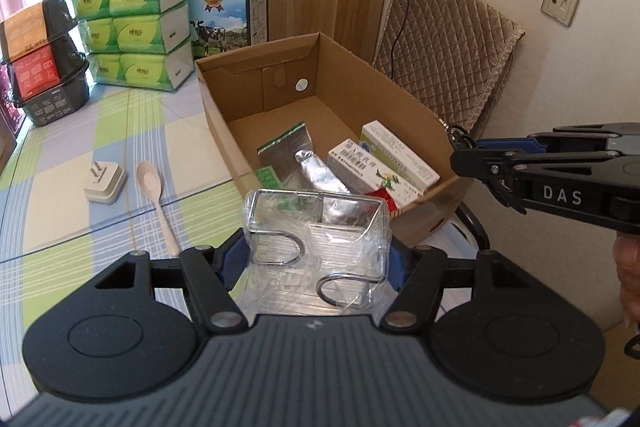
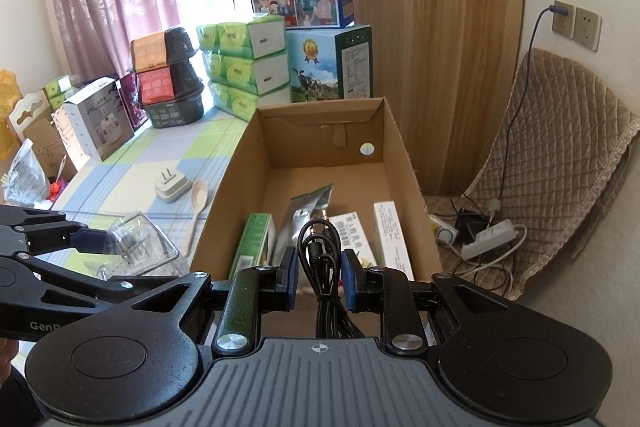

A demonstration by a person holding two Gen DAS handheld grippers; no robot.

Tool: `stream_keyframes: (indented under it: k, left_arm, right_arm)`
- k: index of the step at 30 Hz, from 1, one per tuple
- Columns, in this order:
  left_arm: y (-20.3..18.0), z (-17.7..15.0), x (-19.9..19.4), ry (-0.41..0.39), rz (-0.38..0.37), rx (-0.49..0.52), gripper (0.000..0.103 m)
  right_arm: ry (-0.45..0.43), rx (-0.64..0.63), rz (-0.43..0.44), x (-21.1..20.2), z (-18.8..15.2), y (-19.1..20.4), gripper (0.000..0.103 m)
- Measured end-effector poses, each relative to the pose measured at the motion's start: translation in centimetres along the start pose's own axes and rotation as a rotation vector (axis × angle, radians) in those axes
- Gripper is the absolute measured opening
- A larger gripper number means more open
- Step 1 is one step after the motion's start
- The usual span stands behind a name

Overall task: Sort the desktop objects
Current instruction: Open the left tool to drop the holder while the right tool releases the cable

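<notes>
At frame centre, your left gripper [image 1: 316, 263] clamps the wrapped wire rack [image 1: 316, 247]; your right gripper [image 2: 319, 277] pinches the black cable [image 2: 320, 247] over the half-filled cardboard box [image 2: 240, 163]. Spoon [image 1: 154, 195] and plug adapter [image 1: 105, 182] remain centre-left.

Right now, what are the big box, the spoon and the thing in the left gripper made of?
The big box looks like plain brown cardboard, matte, with folded flaps. The spoon is pale pink and smooth, probably plastic, though it could be glazed ceramic. The rack in the left gripper looks like shiny bent metal wire, wrapped in clear, crinkly plastic film.
</notes>
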State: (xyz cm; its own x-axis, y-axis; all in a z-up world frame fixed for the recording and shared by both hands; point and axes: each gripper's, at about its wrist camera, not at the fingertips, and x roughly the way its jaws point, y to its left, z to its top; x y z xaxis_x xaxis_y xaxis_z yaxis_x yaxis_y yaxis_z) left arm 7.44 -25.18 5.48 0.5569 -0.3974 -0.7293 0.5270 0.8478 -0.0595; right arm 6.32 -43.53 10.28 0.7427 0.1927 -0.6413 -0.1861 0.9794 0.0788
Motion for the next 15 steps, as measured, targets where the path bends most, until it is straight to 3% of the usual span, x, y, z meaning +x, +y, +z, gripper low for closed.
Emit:
stream_keyframes:
  k: [15]
  left_arm:
    - [-0.6,4.1,4.6,0.003,-0.03,0.004,0.063]
  right_arm:
    - [0.003,-0.01,-0.009,3.5,3.9,-3.0,0.019]
